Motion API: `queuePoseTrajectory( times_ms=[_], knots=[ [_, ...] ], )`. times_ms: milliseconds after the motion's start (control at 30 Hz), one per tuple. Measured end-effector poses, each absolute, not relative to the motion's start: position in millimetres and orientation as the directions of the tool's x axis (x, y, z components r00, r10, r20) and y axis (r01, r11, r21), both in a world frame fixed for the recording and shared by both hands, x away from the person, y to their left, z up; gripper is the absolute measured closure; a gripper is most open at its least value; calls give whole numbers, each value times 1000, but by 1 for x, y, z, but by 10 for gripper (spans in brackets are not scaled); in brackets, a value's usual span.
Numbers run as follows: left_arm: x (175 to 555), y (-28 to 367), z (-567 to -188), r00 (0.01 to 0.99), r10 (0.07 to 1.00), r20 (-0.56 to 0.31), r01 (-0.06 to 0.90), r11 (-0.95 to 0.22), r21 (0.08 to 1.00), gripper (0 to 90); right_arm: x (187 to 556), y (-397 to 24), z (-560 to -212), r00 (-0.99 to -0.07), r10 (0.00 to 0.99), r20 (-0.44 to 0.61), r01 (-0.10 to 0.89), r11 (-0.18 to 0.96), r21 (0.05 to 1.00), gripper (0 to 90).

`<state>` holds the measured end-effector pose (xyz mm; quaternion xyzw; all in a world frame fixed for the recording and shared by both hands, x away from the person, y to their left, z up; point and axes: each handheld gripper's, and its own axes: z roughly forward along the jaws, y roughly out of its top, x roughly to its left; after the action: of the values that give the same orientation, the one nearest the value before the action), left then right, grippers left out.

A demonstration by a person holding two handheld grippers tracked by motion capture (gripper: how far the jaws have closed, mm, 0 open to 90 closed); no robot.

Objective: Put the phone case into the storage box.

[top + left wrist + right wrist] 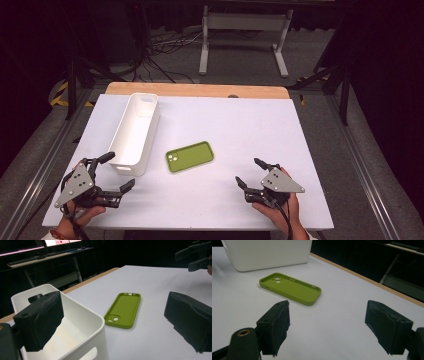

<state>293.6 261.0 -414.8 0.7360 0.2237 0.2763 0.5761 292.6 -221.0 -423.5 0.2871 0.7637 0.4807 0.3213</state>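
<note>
A green phone case (190,156) lies hollow side up near the middle of the white table (240,120). A long white bin (136,132) stands to its left, empty. My left gripper (120,172) rests at the front left, just in front of the bin's near end, jaws open and empty. In the left gripper view the case (123,310) lies beyond the bin's corner (82,322). My right gripper (248,173) sits at the front right, open, nothing between its jaws. The right gripper view shows the case (290,288) ahead of the jaws and the bin (267,252) behind it.
A wooden strip (197,90) runs along the table's far edge. Beyond it on the floor are a white stand (245,35) and loose cables (165,50). Metal rails flank both sides of the table.
</note>
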Motion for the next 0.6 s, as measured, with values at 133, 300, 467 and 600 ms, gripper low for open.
queuePoseTrajectory(
  times_ms=[133, 300, 467, 600],
  knots=[
    [295, 257, -418, 753, 639, 155, 19, -256, 966, 25, 294, -222, -425, -627, 751, -208, 143, 373, 917, 210],
    [295, 257, -420, 758, 634, 153, 25, -262, 965, 38, 299, -221, -422, -617, 762, -197, 148, 358, 922, 235],
    [291, 260, -421, 755, 635, 161, 19, -267, 964, 38, 307, -217, -418, -618, 758, -208, 143, 369, 918, 351],
    [289, 261, -420, 751, 639, 164, 21, -272, 962, 42, 324, -207, -413, -655, 731, -194, 156, 381, 911, 663]
  ],
)
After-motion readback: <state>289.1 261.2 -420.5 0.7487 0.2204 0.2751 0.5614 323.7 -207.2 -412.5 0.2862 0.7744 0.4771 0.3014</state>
